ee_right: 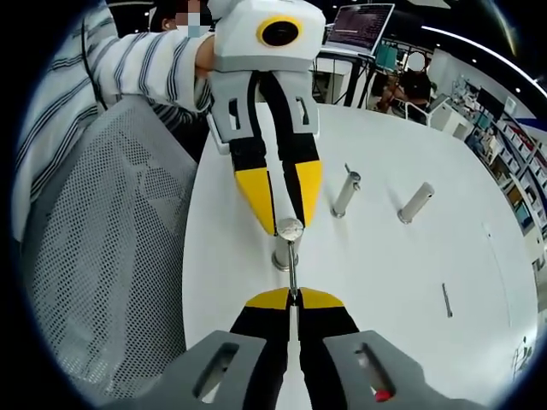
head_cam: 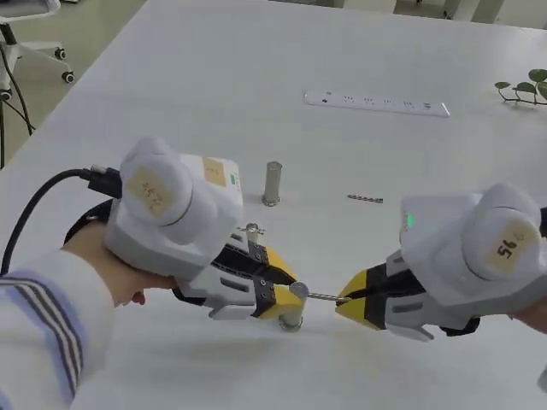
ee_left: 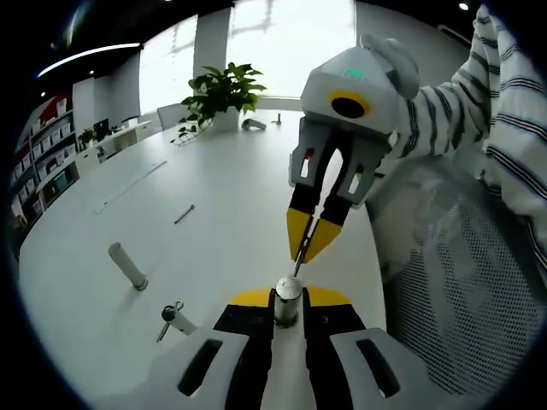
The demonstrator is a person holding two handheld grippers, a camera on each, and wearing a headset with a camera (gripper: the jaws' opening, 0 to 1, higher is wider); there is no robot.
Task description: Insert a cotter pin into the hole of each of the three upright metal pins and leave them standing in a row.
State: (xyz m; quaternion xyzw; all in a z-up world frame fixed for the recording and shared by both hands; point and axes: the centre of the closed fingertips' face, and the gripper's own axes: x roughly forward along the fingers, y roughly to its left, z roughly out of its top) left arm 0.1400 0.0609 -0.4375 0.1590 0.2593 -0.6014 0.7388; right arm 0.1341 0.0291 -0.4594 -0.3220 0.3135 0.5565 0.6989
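Observation:
My left gripper (head_cam: pixel 285 296) (ee_left: pixel 289 301) is shut on an upright metal pin (head_cam: pixel 292 314) (ee_left: pixel 288 295) (ee_right: pixel 286 249) standing on the white table (head_cam: pixel 256 77). From the right, my right gripper (head_cam: pixel 346 302) (ee_right: pixel 292 297) is shut on a thin cotter pin (head_cam: pixel 323 297) (ee_right: pixel 292 266) (ee_left: pixel 297 266). The cotter pin's tip touches the top of the held pin. Just behind stands a second metal pin (head_cam: pixel 252 232) (ee_right: pixel 345 195) (ee_left: pixel 175 317) with a cotter pin through its top. A third, plain metal pin (head_cam: pixel 272 184) (ee_right: pixel 415 202) (ee_left: pixel 128 266) stands farther back.
A loose cotter pin (head_cam: pixel 365 199) (ee_right: pixel 446 301) lies on the table right of the plain pin. A white power strip (head_cam: pixel 376 103) lies at the back, with a plant (head_cam: pixel 526 88) at the far right edge. A mesh chair (ee_right: pixel 111 256) stands by the table's near edge.

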